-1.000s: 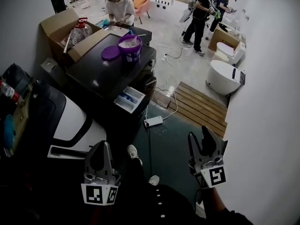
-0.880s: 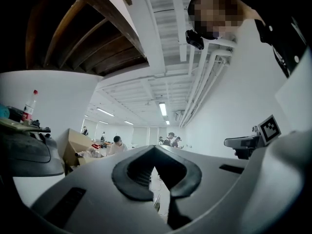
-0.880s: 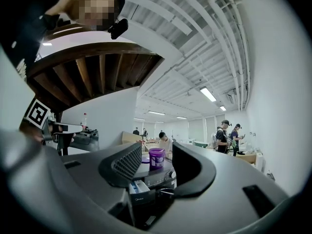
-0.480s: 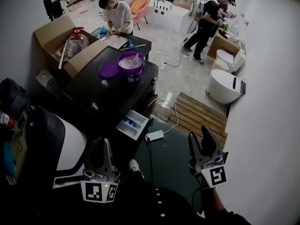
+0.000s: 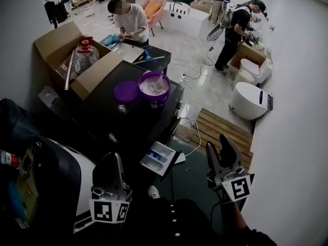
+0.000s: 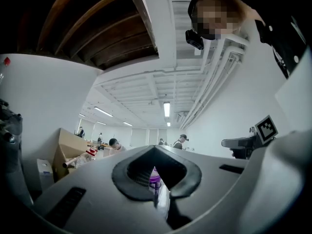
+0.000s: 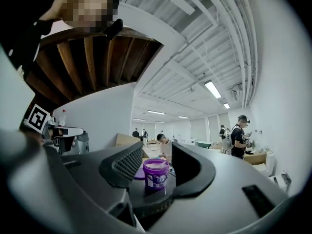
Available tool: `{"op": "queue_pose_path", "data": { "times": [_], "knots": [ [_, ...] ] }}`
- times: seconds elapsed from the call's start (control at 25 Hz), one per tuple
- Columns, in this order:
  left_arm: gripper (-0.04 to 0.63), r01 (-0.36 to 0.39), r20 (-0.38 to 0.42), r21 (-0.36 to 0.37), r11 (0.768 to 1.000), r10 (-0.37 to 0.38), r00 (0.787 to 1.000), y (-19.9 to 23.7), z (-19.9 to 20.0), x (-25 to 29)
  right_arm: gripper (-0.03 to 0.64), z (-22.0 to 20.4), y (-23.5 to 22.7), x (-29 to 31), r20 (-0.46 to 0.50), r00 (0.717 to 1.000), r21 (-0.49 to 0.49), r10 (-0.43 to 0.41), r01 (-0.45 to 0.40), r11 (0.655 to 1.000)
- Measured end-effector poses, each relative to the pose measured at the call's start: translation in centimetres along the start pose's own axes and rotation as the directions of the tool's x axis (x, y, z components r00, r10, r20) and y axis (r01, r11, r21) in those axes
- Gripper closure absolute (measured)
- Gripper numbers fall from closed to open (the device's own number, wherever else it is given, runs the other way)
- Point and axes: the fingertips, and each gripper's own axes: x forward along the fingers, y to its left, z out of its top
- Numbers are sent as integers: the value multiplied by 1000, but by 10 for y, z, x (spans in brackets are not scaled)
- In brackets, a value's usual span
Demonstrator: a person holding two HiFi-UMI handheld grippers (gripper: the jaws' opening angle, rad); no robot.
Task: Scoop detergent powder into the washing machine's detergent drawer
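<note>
The black washing machine [image 5: 120, 119] stands ahead of me. On its top sit an open purple bucket [image 5: 154, 87] of white powder and its purple lid [image 5: 126, 91]. The detergent drawer [image 5: 160, 158] is pulled out at the machine's front. My left gripper [image 5: 115, 160] is shut and empty, low in the head view; through its narrow slit [image 6: 155, 152] a sliver of the bucket [image 6: 155, 179] shows. My right gripper [image 5: 217, 146] is open, level and empty, to the right of the drawer; its jaws have just been closing a little. Between them [image 7: 157, 152] the bucket [image 7: 156, 173] appears far off.
A cardboard box [image 5: 54, 42] with a water bottle [image 5: 82, 53] stands behind the machine. A person [image 5: 130, 19] works beyond it, others [image 5: 238, 24] at the right. White toilets [image 5: 248, 99] and a wooden pallet [image 5: 220, 129] lie on the right; a black-and-white appliance [image 5: 82, 173] on the left.
I have walked toward the washing machine: machine, bucket and drawer have come nearer and slid lower and to the right in the head view. Both grippers have kept their places in the picture.
</note>
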Motion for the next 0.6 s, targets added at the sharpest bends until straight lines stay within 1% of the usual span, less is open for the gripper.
{"op": "queue_pose_path", "data": {
  "times": [0.08, 0.24, 0.44, 0.6],
  "knots": [
    [591, 8, -5, 3, 1000, -8, 1000, 12, -6, 10, 431, -8, 5, 15, -12, 1000, 11, 8, -8, 1000],
    [591, 0, -28, -12, 1000, -1, 1000, 32, -24, 27, 431, -26, 9, 39, -47, 999, 15, 20, -19, 1000],
    [591, -19, -52, -10, 1000, 18, 998, 31, -35, 49, 431, -37, -10, 61, -61, 997, 37, 39, -36, 999],
    [591, -69, -56, 3, 998, 69, 996, 26, -38, 71, 431, -43, -32, 86, -63, 994, 46, 91, -89, 995]
  ]
}}
